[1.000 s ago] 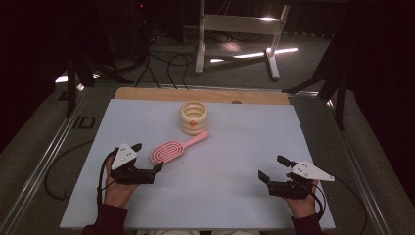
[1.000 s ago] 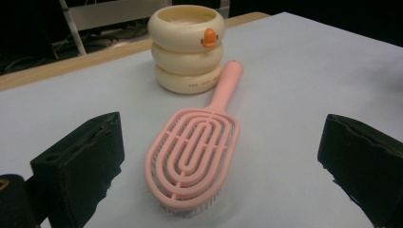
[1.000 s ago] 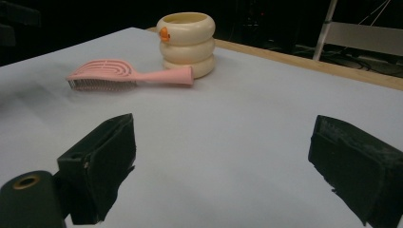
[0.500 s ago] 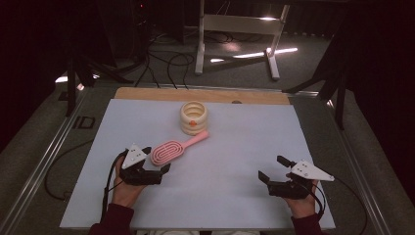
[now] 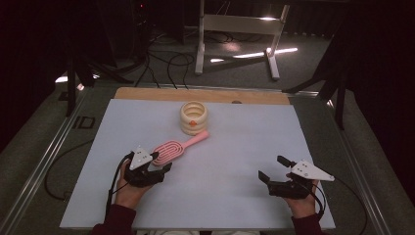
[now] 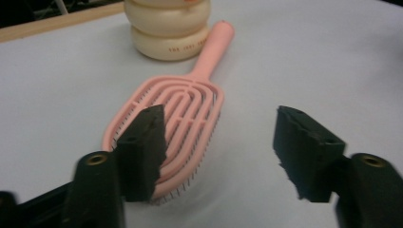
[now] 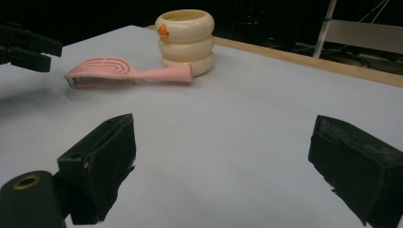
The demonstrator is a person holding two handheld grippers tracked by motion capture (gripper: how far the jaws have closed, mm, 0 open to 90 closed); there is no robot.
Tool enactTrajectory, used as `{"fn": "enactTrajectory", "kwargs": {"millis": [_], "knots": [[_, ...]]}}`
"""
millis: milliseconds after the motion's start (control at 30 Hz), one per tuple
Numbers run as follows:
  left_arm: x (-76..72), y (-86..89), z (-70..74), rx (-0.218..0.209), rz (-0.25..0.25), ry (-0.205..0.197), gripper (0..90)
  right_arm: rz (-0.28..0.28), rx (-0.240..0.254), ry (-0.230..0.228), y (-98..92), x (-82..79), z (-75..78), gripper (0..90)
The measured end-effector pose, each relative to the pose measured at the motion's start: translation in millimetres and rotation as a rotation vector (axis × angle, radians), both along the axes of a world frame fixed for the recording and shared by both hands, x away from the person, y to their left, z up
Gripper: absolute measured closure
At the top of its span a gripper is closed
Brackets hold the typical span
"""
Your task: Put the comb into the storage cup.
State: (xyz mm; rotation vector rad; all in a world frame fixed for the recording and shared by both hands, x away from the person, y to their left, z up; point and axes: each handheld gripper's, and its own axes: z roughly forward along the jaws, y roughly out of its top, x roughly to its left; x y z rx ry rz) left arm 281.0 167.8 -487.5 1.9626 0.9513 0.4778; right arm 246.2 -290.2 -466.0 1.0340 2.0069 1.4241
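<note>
A pink vented hairbrush point(image 5: 173, 149) lies bristles down on the white board, its handle pointing at a cream ringed pot point(image 5: 194, 117) with an orange dot. My left gripper point(image 5: 159, 164) sits at the near end of the brush head. In the left gripper view one jaw overlaps the brush head point(image 6: 183, 109) and the other stands well off to the right above bare board; the jaws point(image 6: 221, 142) have just been closing, and the pads press on nothing. My right gripper point(image 5: 271, 167) rests open at the near right, nothing between its jaws point(image 7: 223, 161). The brush point(image 7: 109, 71) and pot point(image 7: 186, 40) lie far ahead of it.
The white board point(image 5: 244, 142) covers the table, with a wooden strip point(image 5: 147, 93) along its far edge and metal rails point(image 5: 44, 161) at the sides. A white stand point(image 5: 240, 29) and cables lie on the floor beyond.
The left gripper has slid right and forward to the brush head, and its jaws stand narrower than before. The right gripper, the brush and the pot have stayed put.
</note>
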Motion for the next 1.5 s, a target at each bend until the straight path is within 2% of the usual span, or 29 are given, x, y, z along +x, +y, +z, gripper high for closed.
{"fn": "enactTrajectory", "kwargs": {"millis": [167,400,433,500,733,867,967,1167,1367,1433,1500], "knots": [[1.1,-3.2,-3.8,0.006,-0.022,0.028,55.1,0.001,-0.002,0.0,0.1,0.0,-0.1,8.9],[2.6,-3.3,-9.2,0.027,-0.021,0.048,79.1,-0.001,0.0,0.001,-0.7,0.0,0.0,8.9],[2.7,-3.1,-9.9,0.027,-0.027,0.05,79.1,-0.001,0.0,0.001,-0.7,0.0,0.0,8.9],[2.8,-3.4,-10.3,0.028,-0.034,0.053,89.5,-0.001,-0.001,0.0,-0.8,0.2,-0.2,8.9],[4.7,-7.1,-13.7,0.058,-0.043,0.076,90.0,0.002,-0.002,0.001,-0.4,0.3,-0.4,8.9],[8.0,-8.4,-17.4,0.075,-0.029,0.096,90.0,0.002,-0.004,0.001,-0.3,0.5,-0.7,8.9],[12.8,-8.3,-22.0,0.11,-0.009,0.121,90.0,0.001,-0.003,0.003,-0.6,0.5,-0.9,8.9],[14.9,-7.9,-22.9,0.126,0.002,0.128,90.0,0.0,-0.002,0.005,-0.9,0.9,-1.4,8.9],[22.7,-0.7,-22.5,0.127,0.06,0.144,90.0,0.0,-0.003,0.007,-0.6,1.3,-1.9,8.9],[28.2,0.7,-21.7,0.146,0.089,0.149,90.0,-0.001,-0.005,0.008,-0.5,1.4,-2.2,8.9],[29.6,0.5,-21.6,0.149,0.096,0.148,90.0,0.0,-0.006,0.009,-0.4,1.5,-2.3,8.9]]}}
